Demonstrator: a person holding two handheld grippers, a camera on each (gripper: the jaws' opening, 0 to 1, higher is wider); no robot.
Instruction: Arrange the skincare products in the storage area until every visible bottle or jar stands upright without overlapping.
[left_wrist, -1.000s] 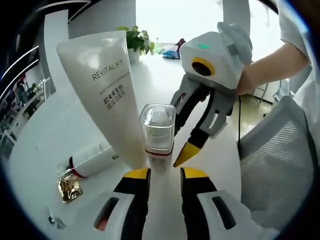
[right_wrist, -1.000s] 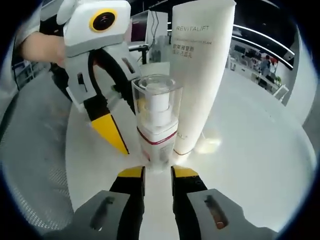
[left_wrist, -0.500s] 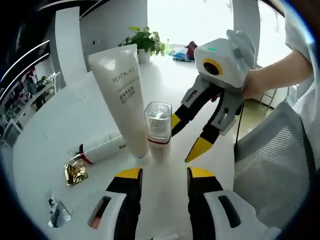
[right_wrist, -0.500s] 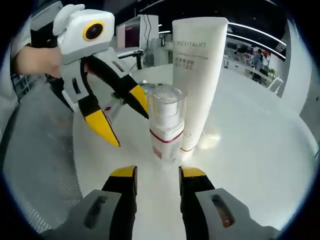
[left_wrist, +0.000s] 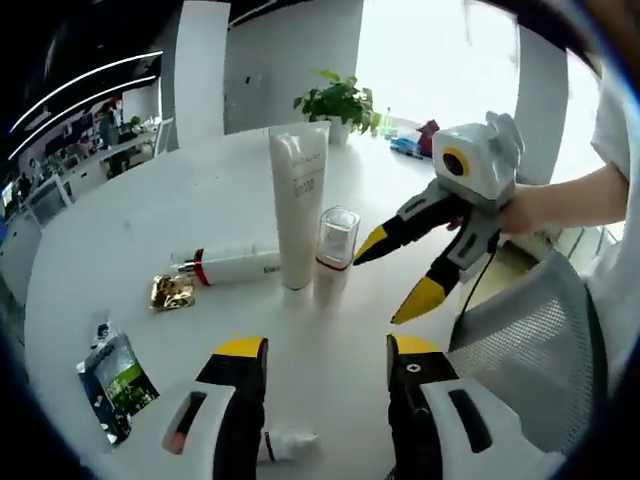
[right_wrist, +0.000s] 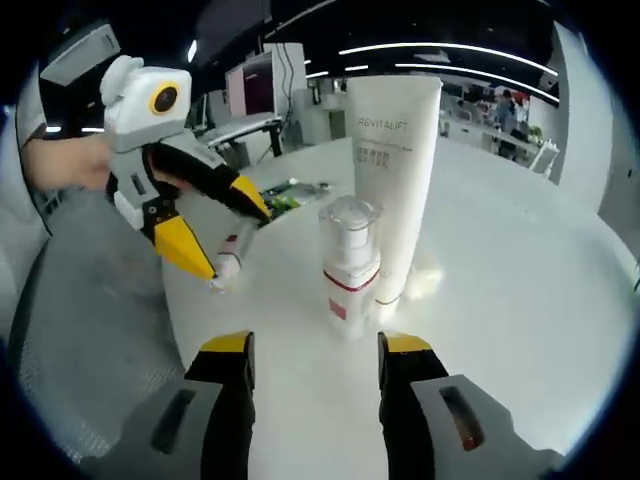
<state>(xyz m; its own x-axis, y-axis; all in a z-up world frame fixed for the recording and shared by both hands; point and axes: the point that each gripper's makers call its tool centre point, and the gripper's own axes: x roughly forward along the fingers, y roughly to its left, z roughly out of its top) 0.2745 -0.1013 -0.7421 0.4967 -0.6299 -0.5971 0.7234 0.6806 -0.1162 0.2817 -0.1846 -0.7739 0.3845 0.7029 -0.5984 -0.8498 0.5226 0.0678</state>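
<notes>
Both grippers hang with jaws spread and nothing between them: the left gripper (left_wrist: 318, 352) low over the white table (left_wrist: 120, 230), the right gripper (right_wrist: 312, 347) opposite it. Near the left gripper lie a small tube (left_wrist: 290, 443) and a green sachet (left_wrist: 118, 383); farther left, a gold sachet (left_wrist: 172, 291) and a toppled red-banded tube (left_wrist: 232, 267). Beyond, clear of both grippers, the clear-capped pump bottle (left_wrist: 335, 250) stands upright just beside the tall white tube (left_wrist: 297, 205), also upright. A mesh chair (left_wrist: 530, 350) sits at right.
</notes>
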